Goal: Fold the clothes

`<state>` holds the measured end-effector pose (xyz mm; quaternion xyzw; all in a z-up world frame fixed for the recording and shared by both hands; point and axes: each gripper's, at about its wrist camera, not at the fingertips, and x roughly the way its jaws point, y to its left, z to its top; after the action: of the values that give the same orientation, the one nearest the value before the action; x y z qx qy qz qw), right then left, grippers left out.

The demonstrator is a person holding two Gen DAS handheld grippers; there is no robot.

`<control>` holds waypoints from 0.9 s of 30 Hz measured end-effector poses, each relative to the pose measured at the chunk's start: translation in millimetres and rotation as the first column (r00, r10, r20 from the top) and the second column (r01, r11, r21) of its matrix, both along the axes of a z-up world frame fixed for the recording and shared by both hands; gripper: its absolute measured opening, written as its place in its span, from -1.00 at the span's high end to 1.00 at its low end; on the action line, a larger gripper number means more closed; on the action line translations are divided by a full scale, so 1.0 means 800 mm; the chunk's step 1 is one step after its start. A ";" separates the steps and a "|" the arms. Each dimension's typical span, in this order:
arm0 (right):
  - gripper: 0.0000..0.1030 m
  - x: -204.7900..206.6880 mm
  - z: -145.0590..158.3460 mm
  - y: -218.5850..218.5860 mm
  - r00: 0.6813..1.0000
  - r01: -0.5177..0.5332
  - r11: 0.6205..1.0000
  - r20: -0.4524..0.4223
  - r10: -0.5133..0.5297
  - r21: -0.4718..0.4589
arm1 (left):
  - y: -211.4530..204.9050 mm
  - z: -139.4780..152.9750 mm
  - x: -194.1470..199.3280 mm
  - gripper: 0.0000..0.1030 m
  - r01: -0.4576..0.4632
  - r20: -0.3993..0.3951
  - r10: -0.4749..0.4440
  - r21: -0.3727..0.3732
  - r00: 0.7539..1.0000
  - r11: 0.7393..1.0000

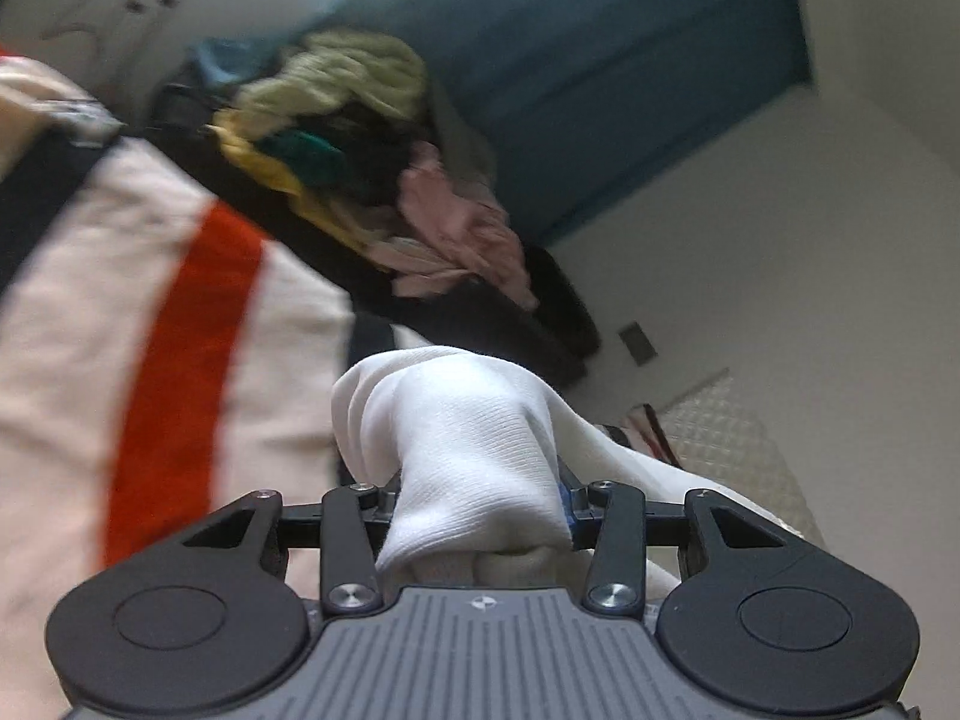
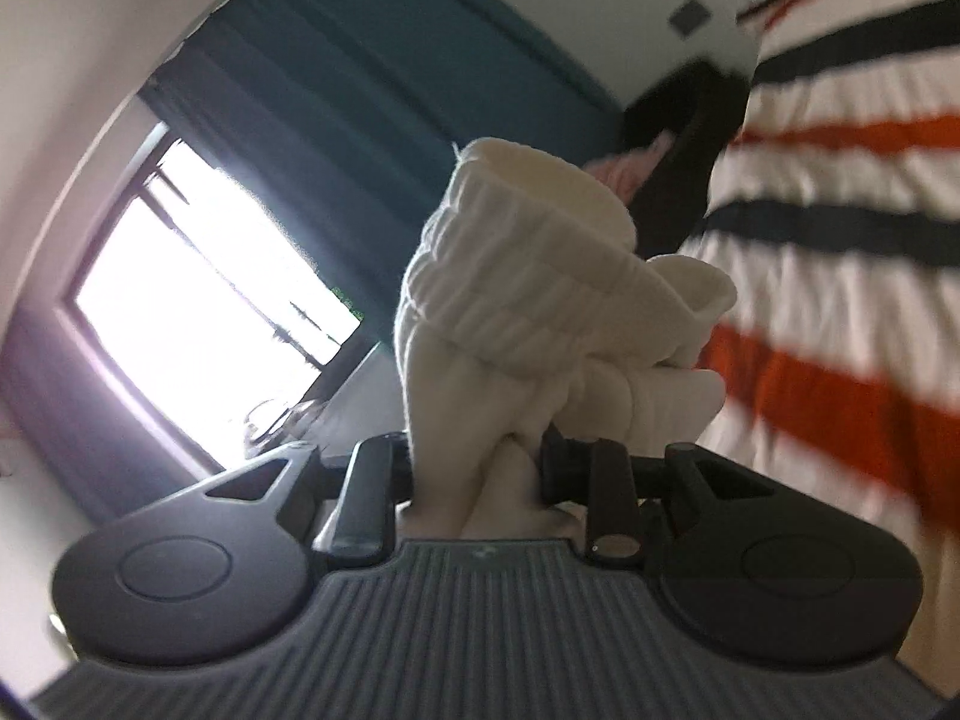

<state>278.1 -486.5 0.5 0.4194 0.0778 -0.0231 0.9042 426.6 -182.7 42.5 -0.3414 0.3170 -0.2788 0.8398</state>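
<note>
Teal curtain and a bright window fill the background; both views are tilted and blurred, so I read the rig as swinging. Striped cover, white with red and dark bands, is the work surface, probably a bed.

Left gripper: jaws part closed, clamped on a bunch of white knit. Cloth fills the gap and drapes off to the right, so it's carrying weight, not just pinched.

Right gripper: same story, jaws narrowed onto the white garment, ribbed cuff or hem bunched above the fingers. Can't tell which end each side has.

So the garment is off the cover, held in the air between my two grippers. Two grips make sense: spread it out flat before the first fold. My guess is we're at the pick-and-spread stage, with no fold made yet.

Clothes pile sits further back on a dark item, apart from my piece. Presumably the queue.

Risk: bunched grips may hold several layers, so the spread could come out twisted.
</note>
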 end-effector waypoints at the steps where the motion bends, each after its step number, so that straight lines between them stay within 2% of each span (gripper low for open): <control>1: 0.40 0.013 -0.001 -0.018 1.000 0.020 1.000 -0.002 -0.020 0.006 | -0.023 -0.007 0.012 0.13 0.009 0.027 -0.009 0.015 1.000 1.000; 3: 0.40 0.039 -0.015 -0.050 0.999 0.053 0.998 -0.010 -0.053 0.027 | -0.068 -0.020 0.036 0.12 0.025 0.082 -0.029 0.047 0.996 0.999; 5: 0.40 0.055 -0.048 -0.076 0.996 0.086 0.996 -0.029 -0.085 0.026 | -0.104 -0.045 0.054 0.11 0.048 0.114 -0.058 0.085 0.992 0.995; 8: 0.39 0.058 -0.127 -0.097 0.983 0.142 0.987 -0.130 -0.131 0.078 | -0.141 -0.109 0.066 0.11 0.112 0.084 -0.130 0.194 0.988 0.975; 10: 0.38 0.054 -0.184 -0.106 0.966 0.179 0.976 -0.210 -0.151 0.123 | -0.151 -0.152 0.064 0.09 0.160 0.045 -0.179 0.268 0.983 0.950; 12: 0.33 0.037 -0.230 -0.102 0.956 0.187 0.968 -0.259 -0.140 0.168 | -0.156 -0.178 0.048 -0.06 0.177 0.084 -0.224 0.377 0.971 0.909; 14: 0.08 0.019 -0.249 -0.091 0.957 0.202 0.968 -0.239 -0.163 0.149 | -0.157 -0.190 0.030 -0.40 0.152 0.145 -0.246 0.470 0.958 0.869; 17: 0.00 0.009 -0.244 -0.089 0.941 0.226 0.961 -0.290 -0.173 0.161 | -0.159 -0.184 0.009 -0.44 0.133 0.154 -0.245 0.516 0.957 0.846; 20: -0.03 -0.002 -0.236 -0.087 0.922 0.249 0.953 -0.342 -0.180 0.172 | -0.158 -0.150 -0.017 -0.49 0.120 0.159 -0.256 0.577 0.954 0.808; 22: -0.02 -0.014 -0.211 -0.085 0.908 0.257 0.951 -0.380 -0.178 0.169 | -0.152 -0.110 -0.038 -0.62 0.086 0.185 -0.243 0.602 0.952 0.794; 27: -0.02 -0.054 -0.125 -0.064 0.915 0.191 0.982 -0.362 -0.180 -0.006 | -0.139 0.014 -0.109 -0.78 0.025 0.275 -0.241 0.610 0.931 0.792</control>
<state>235.0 -537.4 -99.2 0.4266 0.2028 -0.1840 0.8620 339.8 -294.2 53.5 0.0165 0.2630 -0.2786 0.9235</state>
